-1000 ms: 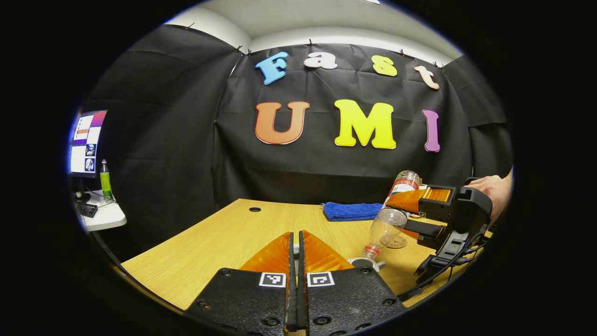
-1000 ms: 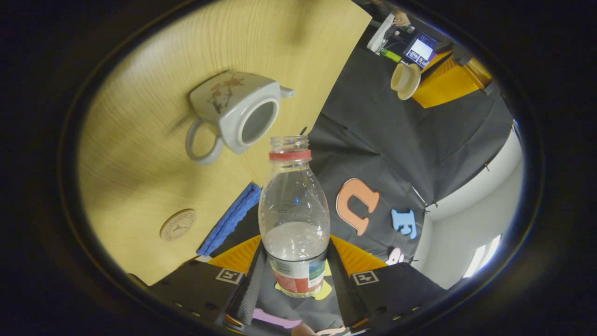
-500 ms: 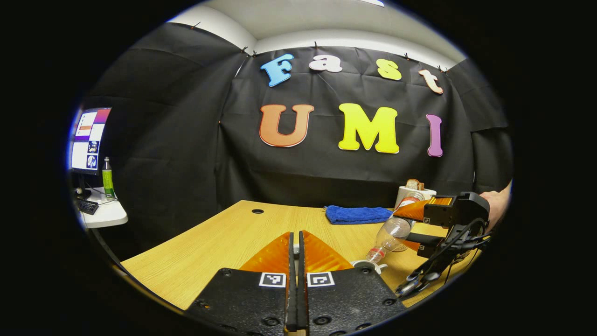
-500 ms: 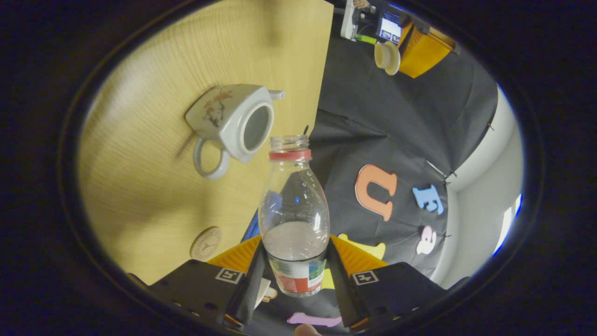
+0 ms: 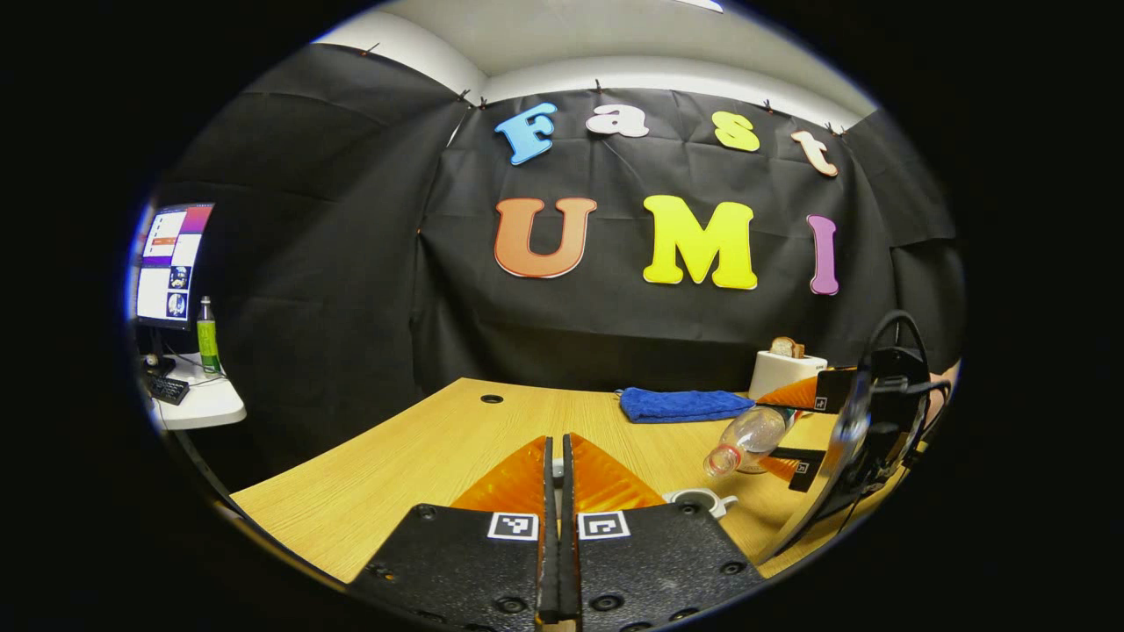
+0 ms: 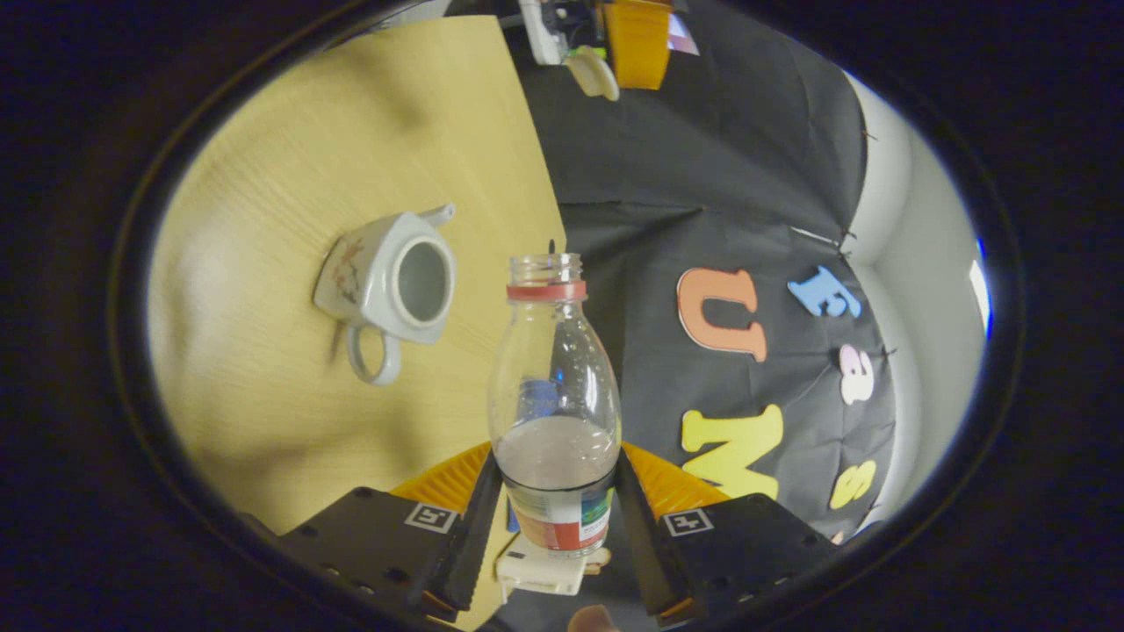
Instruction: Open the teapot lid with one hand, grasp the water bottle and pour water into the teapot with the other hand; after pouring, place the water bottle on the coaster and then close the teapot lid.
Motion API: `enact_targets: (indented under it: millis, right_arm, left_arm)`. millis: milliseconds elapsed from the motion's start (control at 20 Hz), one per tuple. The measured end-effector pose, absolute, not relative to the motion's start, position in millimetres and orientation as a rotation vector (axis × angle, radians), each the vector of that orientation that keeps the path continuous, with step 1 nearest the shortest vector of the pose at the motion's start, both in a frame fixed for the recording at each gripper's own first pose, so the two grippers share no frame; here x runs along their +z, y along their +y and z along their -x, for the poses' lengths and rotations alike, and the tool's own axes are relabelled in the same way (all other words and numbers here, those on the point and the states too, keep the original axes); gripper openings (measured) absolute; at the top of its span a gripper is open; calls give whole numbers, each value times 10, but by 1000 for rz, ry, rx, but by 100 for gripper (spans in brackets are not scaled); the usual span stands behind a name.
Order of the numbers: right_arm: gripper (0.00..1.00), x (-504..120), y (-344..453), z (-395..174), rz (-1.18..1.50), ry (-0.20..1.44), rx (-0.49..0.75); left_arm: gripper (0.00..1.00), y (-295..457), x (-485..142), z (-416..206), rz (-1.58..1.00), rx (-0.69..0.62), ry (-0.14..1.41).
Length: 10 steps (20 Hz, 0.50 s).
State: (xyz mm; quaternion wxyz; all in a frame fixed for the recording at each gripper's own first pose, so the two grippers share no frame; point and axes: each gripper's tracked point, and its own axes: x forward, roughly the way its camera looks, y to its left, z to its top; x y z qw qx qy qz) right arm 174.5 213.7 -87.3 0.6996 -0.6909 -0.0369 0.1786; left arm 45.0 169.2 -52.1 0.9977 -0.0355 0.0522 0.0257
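The right gripper (image 6: 555,527) squeezes the clear plastic water bottle with the red neck ring (image 6: 553,404) low on its body, one finger on each side by the label. The bottle has no cap and looks almost empty, so it is likely light, thin and easy to dent; a soft, steady squeeze near the bottom, where it is widest, seems best. Past the bottle's mouth and off to the left of this gripper sits the white square china teapot with a flower picture (image 6: 386,285) on the yellow wooden table (image 6: 263,175), open on top. China can chip, so the lid should go back gently. The left gripper (image 5: 555,491) is squeezed shut, fingers almost touching; I cannot tell here what it holds. Farther off, the small round white teapot lid (image 6: 593,72) hangs at orange fingers.
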Motion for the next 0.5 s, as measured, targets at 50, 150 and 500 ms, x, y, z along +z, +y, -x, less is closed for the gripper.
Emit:
enact_targets:
  millis: [50, 150, 500]
  right_arm:
    - [72, -852, 2156, -1738, 1458, -69, 405]
    - [72, -756, 2205, -1738, 1275, -53, 421]
    - [72, -385, 1815, -1952, 569, 37, 411]
  left_arm:
    - [2, 1677, -519, -453, 73, 49, 103]
    - [2, 1642, -509, -442, 65, 47, 102]
    - [2, 1303, -360, -445, 25, 26, 72]
